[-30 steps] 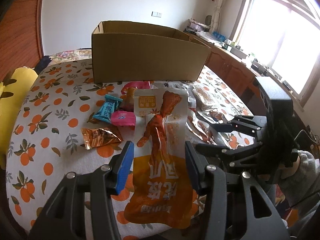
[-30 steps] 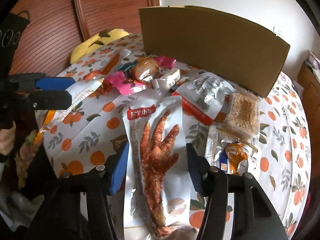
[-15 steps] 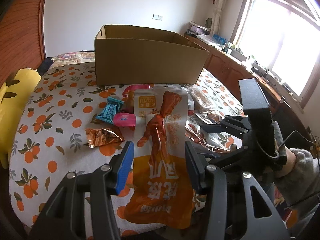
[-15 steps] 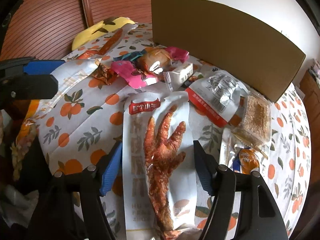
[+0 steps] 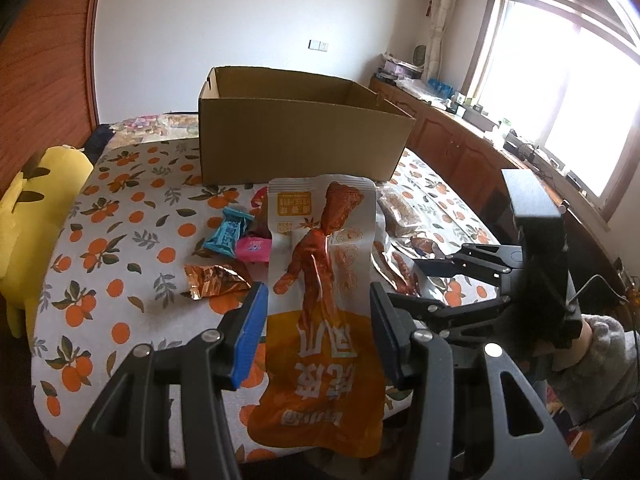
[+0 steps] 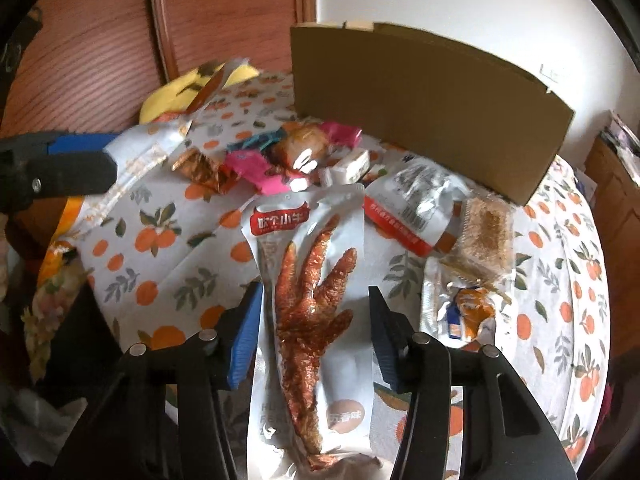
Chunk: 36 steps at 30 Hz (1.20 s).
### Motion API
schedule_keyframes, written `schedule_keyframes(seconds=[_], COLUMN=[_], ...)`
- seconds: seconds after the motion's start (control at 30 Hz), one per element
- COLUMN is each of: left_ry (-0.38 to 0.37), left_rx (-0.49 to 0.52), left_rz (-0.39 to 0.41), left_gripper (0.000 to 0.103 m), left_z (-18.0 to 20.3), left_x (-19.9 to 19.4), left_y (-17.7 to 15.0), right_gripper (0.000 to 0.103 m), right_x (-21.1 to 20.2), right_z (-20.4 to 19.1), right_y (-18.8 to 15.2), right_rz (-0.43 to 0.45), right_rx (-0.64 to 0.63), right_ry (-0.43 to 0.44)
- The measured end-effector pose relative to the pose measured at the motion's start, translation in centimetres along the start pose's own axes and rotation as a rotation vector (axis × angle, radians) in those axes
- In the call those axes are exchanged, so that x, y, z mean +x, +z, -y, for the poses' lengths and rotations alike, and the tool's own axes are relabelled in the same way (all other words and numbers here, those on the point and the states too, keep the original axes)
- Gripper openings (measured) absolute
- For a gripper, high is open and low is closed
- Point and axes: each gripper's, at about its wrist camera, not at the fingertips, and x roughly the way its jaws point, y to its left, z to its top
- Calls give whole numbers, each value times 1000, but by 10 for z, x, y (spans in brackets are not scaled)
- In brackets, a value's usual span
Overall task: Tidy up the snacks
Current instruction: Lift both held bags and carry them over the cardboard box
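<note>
My left gripper (image 5: 316, 324) is shut on an orange-and-white chicken-foot pouch (image 5: 320, 300) and holds it above the table. My right gripper (image 6: 316, 320) is shut on a white chicken-foot pouch (image 6: 312, 280), also lifted. An open cardboard box (image 5: 296, 140) stands at the far side of the table; it also shows in the right wrist view (image 6: 420, 112). Loose snacks lie before it: a teal packet (image 5: 226, 234), a pink packet (image 5: 252, 249), a copper foil wrapper (image 5: 214, 280), a grey pouch (image 6: 412, 208) and a brown cake pack (image 6: 486, 232). The right gripper shows in the left wrist view (image 5: 472, 268).
The round table has an orange-print cloth (image 5: 120, 248). A yellow plush toy (image 5: 36, 200) lies at its left edge. Wooden cabinets (image 5: 452, 140) run under the window on the right. A wooden door (image 6: 220, 16) is behind the table.
Both grippers have risen with their pouches and the box now sits lower in view. The right gripper tilted so its pouch stands more upright.
</note>
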Motion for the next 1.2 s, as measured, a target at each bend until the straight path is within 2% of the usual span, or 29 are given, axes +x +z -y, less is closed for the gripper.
schedule_keyframes(seconds=[0.2,0.37,0.57,0.77,1.0,1.2], left_ry=[0,8,23,39,76,100], left_rx=[15,44,87,131,171,180], left_rz=[24,57,104,144,185,188], left_gripper=[50,50,50,51,51,51], left_z=[3,5,5,1,-10,-28], left_x=[-2,-1,4,15,39,68], left_y=[13,36,83,136,195,231], right_gripper=[52,52,52,53,53,53], right_x=[-21,-38,-59,-72,-64,-41], right_z=[5,14,35,68,101,130], right_y=[12,28,62,112,169,210], right_rz=[55,100,157,212,269,298], right_rx=[10,8,-6,-6,-37,-43], right_ry=[-6,-12,-32,-49,-68,-68])
